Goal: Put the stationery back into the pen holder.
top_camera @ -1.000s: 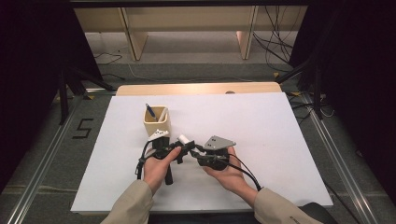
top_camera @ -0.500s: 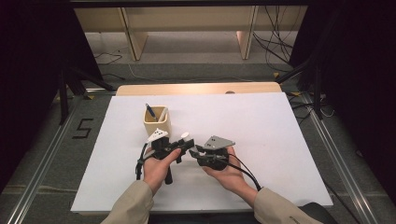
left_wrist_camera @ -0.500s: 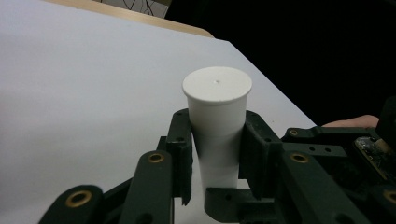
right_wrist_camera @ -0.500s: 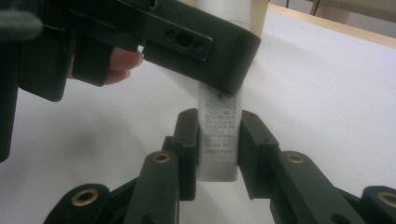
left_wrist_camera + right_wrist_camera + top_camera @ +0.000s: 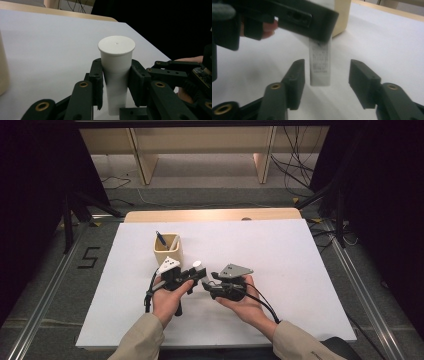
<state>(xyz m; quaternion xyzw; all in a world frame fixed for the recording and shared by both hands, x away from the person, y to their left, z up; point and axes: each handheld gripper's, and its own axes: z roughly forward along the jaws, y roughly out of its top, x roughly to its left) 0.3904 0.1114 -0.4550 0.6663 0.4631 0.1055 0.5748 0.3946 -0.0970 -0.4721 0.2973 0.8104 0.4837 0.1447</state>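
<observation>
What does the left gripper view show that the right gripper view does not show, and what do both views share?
The left gripper view shows the round cap of the white tube, with the left claw pressed on the tube from both sides.

The right gripper view shows the tube's flat end with small printed text, hanging between the pads of the right claw. These pads stand apart from it, having just opened.

Both views share the white tube, the white table cover and part of the beige holder.
</observation>
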